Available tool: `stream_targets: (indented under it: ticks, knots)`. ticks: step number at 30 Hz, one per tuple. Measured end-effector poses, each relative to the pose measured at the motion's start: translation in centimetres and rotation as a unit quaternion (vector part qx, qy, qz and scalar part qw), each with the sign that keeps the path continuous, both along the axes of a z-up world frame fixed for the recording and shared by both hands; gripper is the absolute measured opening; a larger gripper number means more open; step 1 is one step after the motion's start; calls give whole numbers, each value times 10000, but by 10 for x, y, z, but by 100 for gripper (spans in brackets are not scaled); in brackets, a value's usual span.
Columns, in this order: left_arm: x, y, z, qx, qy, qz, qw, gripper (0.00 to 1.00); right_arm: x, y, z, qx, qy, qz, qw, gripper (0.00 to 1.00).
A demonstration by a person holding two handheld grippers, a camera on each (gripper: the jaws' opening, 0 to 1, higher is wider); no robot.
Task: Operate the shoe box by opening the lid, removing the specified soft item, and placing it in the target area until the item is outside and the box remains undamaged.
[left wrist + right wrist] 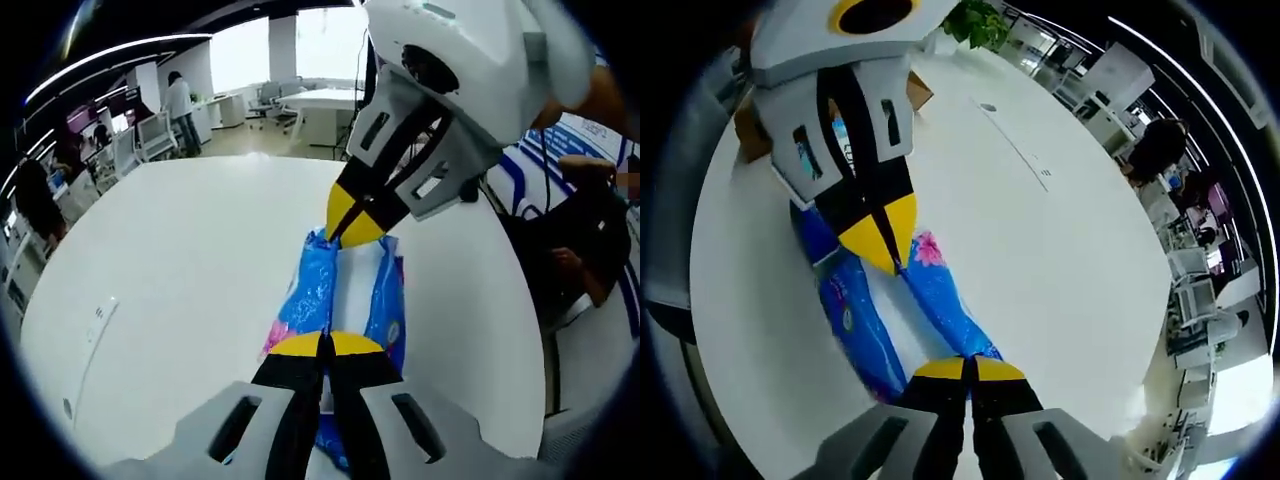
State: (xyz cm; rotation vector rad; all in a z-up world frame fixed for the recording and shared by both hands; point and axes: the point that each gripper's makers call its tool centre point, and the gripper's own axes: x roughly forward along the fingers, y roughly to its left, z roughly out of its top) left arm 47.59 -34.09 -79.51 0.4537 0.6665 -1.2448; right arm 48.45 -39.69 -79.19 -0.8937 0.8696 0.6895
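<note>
Centre frame, the left gripper (322,345) and right gripper (968,368) each pinch an end of the blue packet (345,290) over the white table (190,260).

surface: big white table (180,260) | on it: a soft blue pack (345,295) with a white middle and a pink flower, lying flat, away from the edges | also on it: a brown box (918,92) near the table's far edge, partly hidden
</note>
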Motion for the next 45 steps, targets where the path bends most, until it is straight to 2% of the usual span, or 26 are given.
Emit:
stream_targets:
  ticks: [2, 9, 18, 23, 28, 36, 45]
  knots:
    - [2, 0, -2, 6, -53, -39, 10000, 0, 1, -1, -3, 13, -28, -23, 10000, 0]
    - [0, -3, -6, -50, 90, -17, 9999, 0, 0, -4, -9, 69, -67, -109, 9999, 0]
    - [-4, -7, -6, -69, 109, -56, 9999, 0, -1, -8, -12, 82, -95, -218, 9997, 0]
    - [-6, -5, 0, -30, -86, -132, 9999, 0, -2, -8, -11, 69, -91, -265, 9996, 0]
    - [-10, -4, 6, -63, -153, -162, 9997, 0, -5, -13, -11, 64, -61, -401, 9992, 0]
    - [-14, -1, 5, 1, -48, -212, 9998, 0, -6, -12, -8, 169, -173, -554, 9982, 1]
    - [-8, 2, 7, 73, -224, -240, 9994, 1, -12, -16, -7, 115, -142, -584, 9981, 1]
